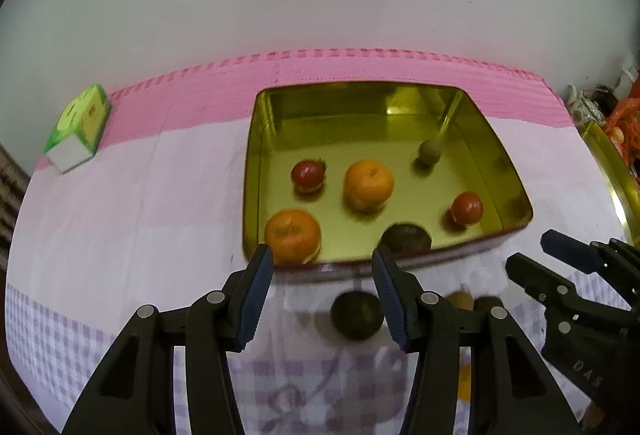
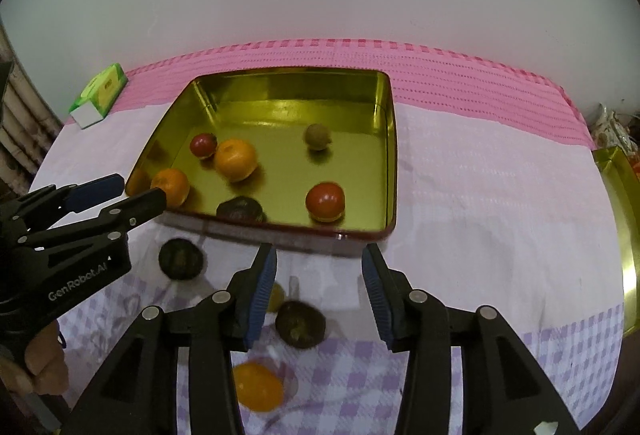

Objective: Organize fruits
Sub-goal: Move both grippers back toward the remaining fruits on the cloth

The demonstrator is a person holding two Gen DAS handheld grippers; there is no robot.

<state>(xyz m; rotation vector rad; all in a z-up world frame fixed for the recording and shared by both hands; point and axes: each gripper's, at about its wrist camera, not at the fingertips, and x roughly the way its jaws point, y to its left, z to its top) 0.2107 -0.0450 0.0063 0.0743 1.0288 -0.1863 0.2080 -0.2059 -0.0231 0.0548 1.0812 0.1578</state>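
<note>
A gold tin (image 1: 360,107) (image 2: 280,91) stands on the checked cloth. Inside lie two oranges (image 1: 369,185) (image 1: 293,231), two red fruits (image 1: 307,174) (image 1: 467,207), a small brown-green fruit (image 1: 429,152) and a dark fruit (image 1: 406,237) by the near wall. On the cloth in front of the tin lie a dark round fruit (image 1: 356,315) (image 2: 180,258), a second dark one (image 2: 300,323), a small yellowish fruit (image 2: 276,297) and a yellow-orange fruit (image 2: 258,387). My left gripper (image 1: 322,259) (image 2: 138,189) hangs open over the tin's near left corner. My right gripper (image 2: 319,255) (image 1: 532,251) is open and empty above the near wall.
A green tissue box (image 1: 80,127) (image 2: 100,95) sits at the far left by the white wall. A gold lid or second tin (image 2: 624,235) (image 1: 612,171) lies at the right table edge, with clutter behind it. A person's hand (image 2: 44,367) holds the left gripper.
</note>
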